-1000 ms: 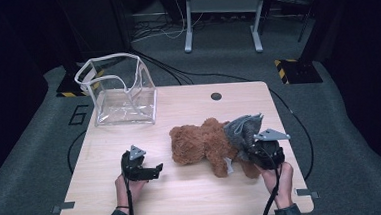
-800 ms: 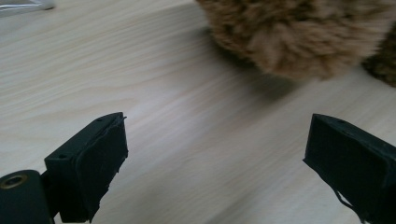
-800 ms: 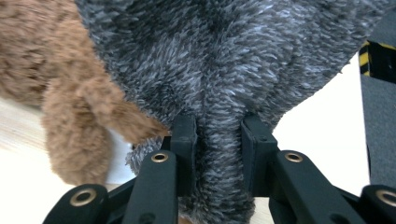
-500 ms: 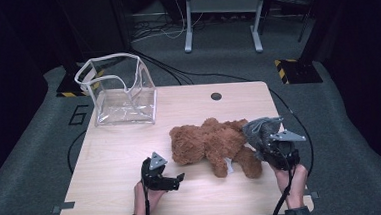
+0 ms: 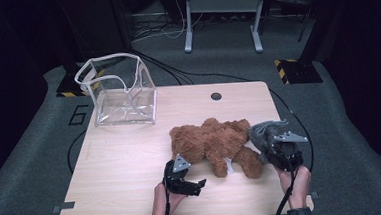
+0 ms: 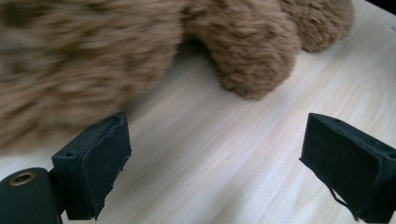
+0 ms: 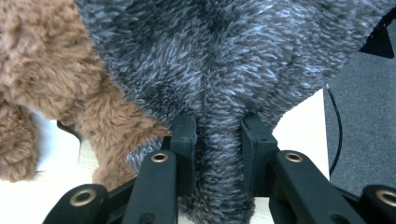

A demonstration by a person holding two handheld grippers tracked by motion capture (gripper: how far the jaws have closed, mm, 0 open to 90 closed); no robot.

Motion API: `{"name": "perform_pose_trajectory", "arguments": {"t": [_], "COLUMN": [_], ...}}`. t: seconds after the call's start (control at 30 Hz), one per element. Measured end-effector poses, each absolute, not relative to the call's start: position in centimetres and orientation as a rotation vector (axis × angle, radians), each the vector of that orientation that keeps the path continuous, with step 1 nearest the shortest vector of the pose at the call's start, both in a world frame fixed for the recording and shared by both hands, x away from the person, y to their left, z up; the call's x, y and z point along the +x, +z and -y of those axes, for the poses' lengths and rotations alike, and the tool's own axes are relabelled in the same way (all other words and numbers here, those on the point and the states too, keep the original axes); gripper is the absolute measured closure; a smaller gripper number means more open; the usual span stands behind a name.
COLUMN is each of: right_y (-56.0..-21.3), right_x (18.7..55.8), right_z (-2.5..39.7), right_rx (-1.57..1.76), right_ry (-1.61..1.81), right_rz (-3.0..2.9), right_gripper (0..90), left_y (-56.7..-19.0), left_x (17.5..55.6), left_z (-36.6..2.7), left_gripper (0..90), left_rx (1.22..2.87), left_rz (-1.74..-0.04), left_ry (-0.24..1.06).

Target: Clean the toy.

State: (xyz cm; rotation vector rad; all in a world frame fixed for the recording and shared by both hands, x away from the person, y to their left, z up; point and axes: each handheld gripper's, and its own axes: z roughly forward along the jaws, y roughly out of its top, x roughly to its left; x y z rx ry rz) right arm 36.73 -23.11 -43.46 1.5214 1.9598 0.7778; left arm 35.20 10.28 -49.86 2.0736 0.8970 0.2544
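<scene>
Grey plush cloth, shaggy and soft, sits at the table's right edge against the curly brown teddy bear; the right gripper pinches a fold of it. The left gripper gapes wide over bare wood near the bear

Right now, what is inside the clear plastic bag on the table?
Nothing shows inside the clear plastic bag: its see-through walls show only the bag's bottom and the table. The brown teddy bear lies outside it.
</scene>
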Motion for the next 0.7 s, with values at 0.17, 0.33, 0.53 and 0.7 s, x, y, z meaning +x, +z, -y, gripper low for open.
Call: {"name": "perform_pose_trajectory", "arguments": {"t": [0.17, 0.33, 0.53, 0.7], "right_y": [-43.7, -44.0, -44.3, -44.6], "right_x": [36.8, 36.8, 36.8, 37.0], "right_z": [23.5, 23.7, 23.8, 23.6], "right_rx": [1.531, 1.538, 1.547, 1.551], "right_ry": [0.774, 0.766, 0.767, 0.759], "right_rz": [-1.958, -1.965, -1.965, -1.97], "right_gripper": [70.2, 70.1, 70.2, 70.1], "left_y": [-50.1, -50.4, -50.5, -50.7], "left_x": [35.3, 35.9, 36.9, 37.7], "left_z": [-8.2, -6.3, -4.3, -2.8], "left_gripper": [8.6, 9.1, 9.8, 12.2], "left_rx": [2.085, 2.088, 2.068, 2.047], "left_rz": [-0.882, -0.882, -0.914, -0.964], "left_ry": [0.228, 0.232, 0.223, 0.261]}}
